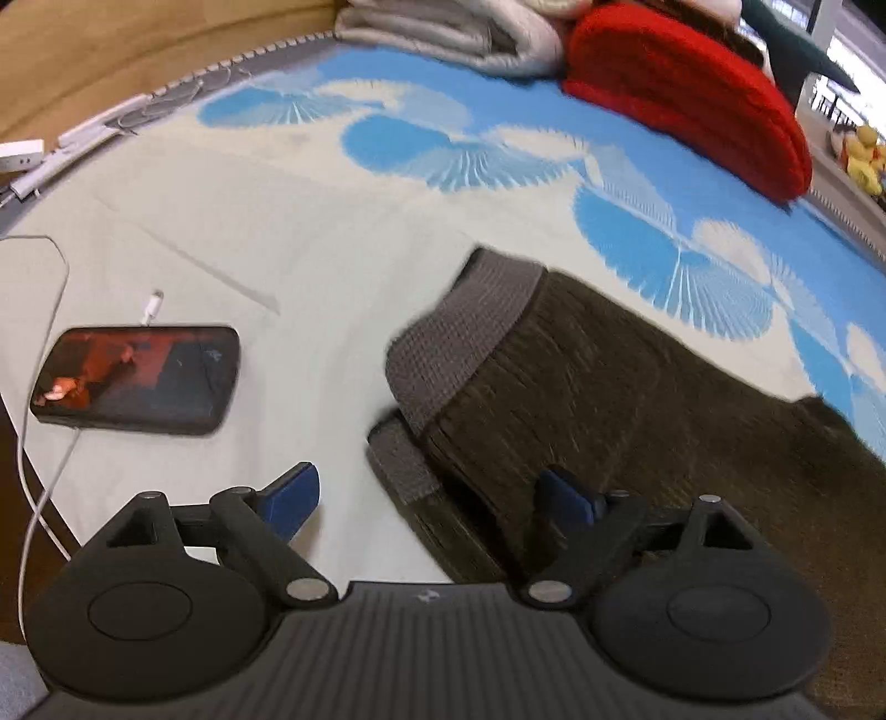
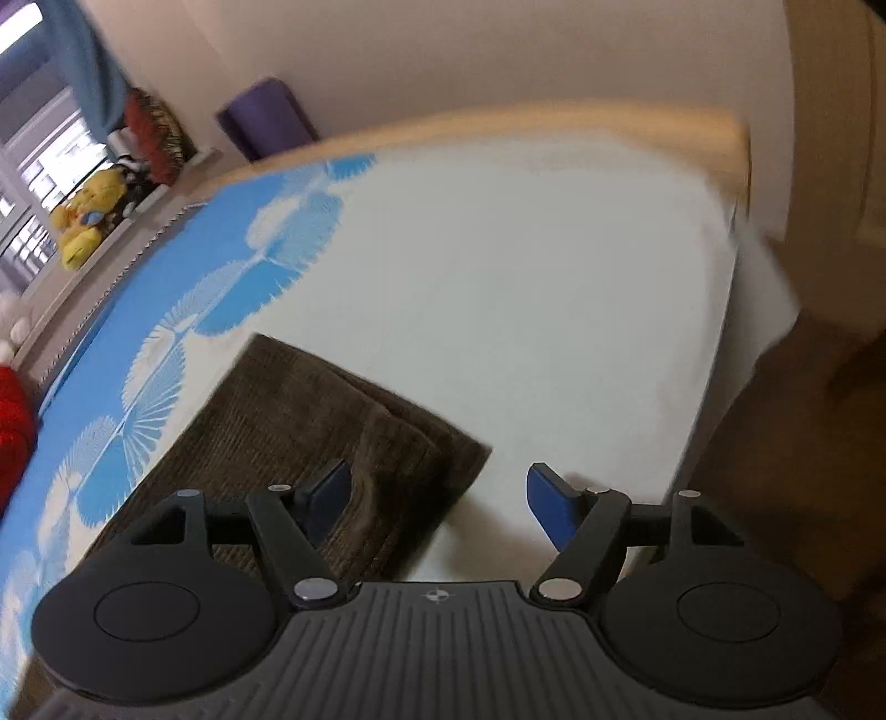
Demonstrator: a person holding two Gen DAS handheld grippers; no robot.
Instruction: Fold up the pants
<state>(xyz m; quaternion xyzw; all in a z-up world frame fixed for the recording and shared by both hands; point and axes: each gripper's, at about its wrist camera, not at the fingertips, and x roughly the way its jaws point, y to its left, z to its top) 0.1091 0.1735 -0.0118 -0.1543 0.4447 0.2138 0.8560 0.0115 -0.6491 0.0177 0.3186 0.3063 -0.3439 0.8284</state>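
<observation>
Brown corduroy pants (image 1: 609, 387) lie folded on the bed sheet (image 1: 266, 221), their grey elastic waistband (image 1: 459, 343) turned toward the left. My left gripper (image 1: 426, 498) hangs open just above the waistband corner, with the blue pads well apart and pressing on nothing. In the right wrist view the other folded end of the pants (image 2: 310, 421) lies flat on the bed sheet (image 2: 498, 304). My right gripper (image 2: 437, 498) is open over that end's corner. One fingertip (image 2: 326, 493) is above the brown cloth and the other is above white sheet.
A phone (image 1: 138, 382) with a white cable (image 1: 33, 498) lies left of the pants. A red cushion (image 1: 692, 99) and folded grey bedding (image 1: 454, 39) sit at the bed's far side. The bed edge (image 2: 714, 360) drops off at the right. A yellow plush toy (image 2: 83, 221) sits on a ledge.
</observation>
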